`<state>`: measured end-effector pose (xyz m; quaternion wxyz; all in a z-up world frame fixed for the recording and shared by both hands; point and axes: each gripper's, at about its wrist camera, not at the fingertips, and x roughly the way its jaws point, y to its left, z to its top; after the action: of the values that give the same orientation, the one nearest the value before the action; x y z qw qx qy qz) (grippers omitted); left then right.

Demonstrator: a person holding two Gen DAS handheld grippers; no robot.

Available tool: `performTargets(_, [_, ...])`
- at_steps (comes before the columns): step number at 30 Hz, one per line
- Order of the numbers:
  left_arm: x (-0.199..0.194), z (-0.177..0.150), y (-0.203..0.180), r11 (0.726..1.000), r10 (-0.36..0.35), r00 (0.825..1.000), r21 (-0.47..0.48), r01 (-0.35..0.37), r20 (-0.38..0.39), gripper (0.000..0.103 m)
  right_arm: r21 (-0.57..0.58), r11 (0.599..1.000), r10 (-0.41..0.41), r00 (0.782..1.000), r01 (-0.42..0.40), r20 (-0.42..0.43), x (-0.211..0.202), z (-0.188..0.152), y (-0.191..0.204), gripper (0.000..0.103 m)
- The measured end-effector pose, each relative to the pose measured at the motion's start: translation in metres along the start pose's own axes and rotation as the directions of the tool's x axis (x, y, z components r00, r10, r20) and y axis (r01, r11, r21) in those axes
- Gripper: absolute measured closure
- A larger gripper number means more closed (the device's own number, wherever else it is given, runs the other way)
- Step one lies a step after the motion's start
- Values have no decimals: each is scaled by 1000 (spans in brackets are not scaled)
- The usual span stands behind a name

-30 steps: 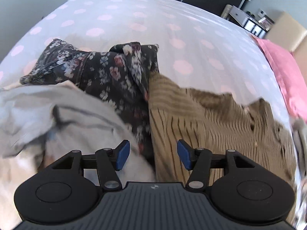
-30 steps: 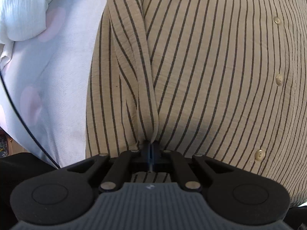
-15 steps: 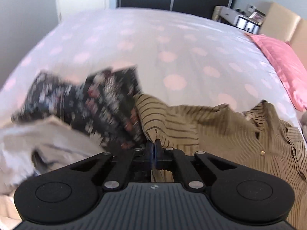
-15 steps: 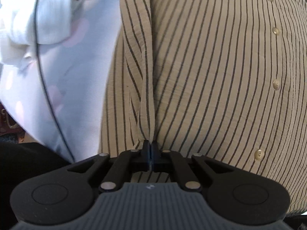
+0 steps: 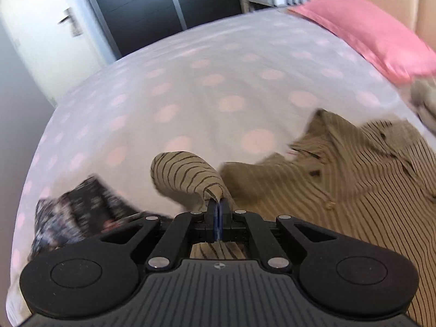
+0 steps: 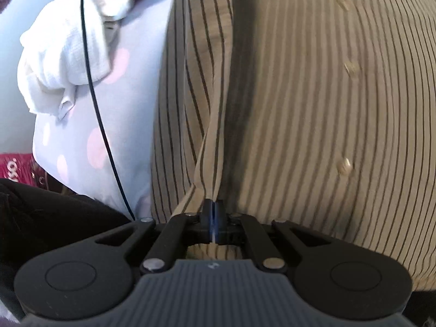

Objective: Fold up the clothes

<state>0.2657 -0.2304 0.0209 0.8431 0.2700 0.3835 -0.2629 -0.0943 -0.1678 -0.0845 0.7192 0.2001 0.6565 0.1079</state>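
Observation:
A tan shirt with thin dark stripes (image 5: 354,169) lies on the dotted bedspread (image 5: 207,87), its collar toward the pillow. My left gripper (image 5: 218,204) is shut on a fold of that striped shirt, which bulges up just past the pads. In the right wrist view the striped shirt (image 6: 299,95) fills most of the picture, buttons running down its right side. My right gripper (image 6: 213,207) is shut on a pinched ridge of the cloth that rises straight ahead.
A dark floral garment (image 5: 73,212) lies left of the left gripper. A pink pillow (image 5: 368,30) sits at the far right, with dark wardrobe doors (image 5: 141,8) beyond the bed. In the right wrist view a white garment (image 6: 60,62) and a thin black cable (image 6: 95,103) lie at left.
The left gripper, open a second ago, shut on the shirt's edge and swung right and up, lifting the fold away from the floral garment. The right gripper kept its grip and rose a little.

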Motion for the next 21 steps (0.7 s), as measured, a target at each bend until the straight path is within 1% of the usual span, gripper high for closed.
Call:
performTargets(2, [12, 4, -26, 999, 1, 1000, 51, 0, -21, 103, 31, 999, 17, 1000, -17, -20, 1, -3, -12, 102])
performTargets(3, [19, 5, -38, 997, 2, 999, 73, 0, -32, 103, 46, 999, 23, 999, -22, -23, -3, -1, -18, 102])
performTargets(5, [30, 8, -60, 993, 0, 999, 119, 6, -53, 103, 73, 997, 40, 999, -38, -26, -1, -8, -31, 103])
performTargets(7, [43, 12, -81, 986, 18, 997, 169, -5, -78, 103, 102, 993, 55, 998, -53, -24, -2, -11, -39, 103])
performTargets(9, [55, 12, -100, 976, 24, 994, 217, 0, -108, 103, 129, 990, 64, 998, -61, -20, -1, -16, -47, 103])
performTargets(12, [74, 13, -127, 961, 41, 988, 276, 1, -147, 103, 176, 982, 65, 998, -62, -14, 0, -11, -60, 103])
performTargets(15, [87, 14, -140, 961, 51, 984, 277, -3, -168, 103, 207, 975, 78, 997, -76, 1, -4, -15, -72, 103])
performTargets(17, [94, 15, -143, 964, 44, 984, 266, 3, -174, 103, 217, 972, 91, 996, -92, 14, -6, -18, -76, 103])
performTargets(21, [110, 12, -147, 968, 36, 980, 252, 15, -197, 103, 232, 968, 92, 996, -91, 3, 0, -21, -82, 103])
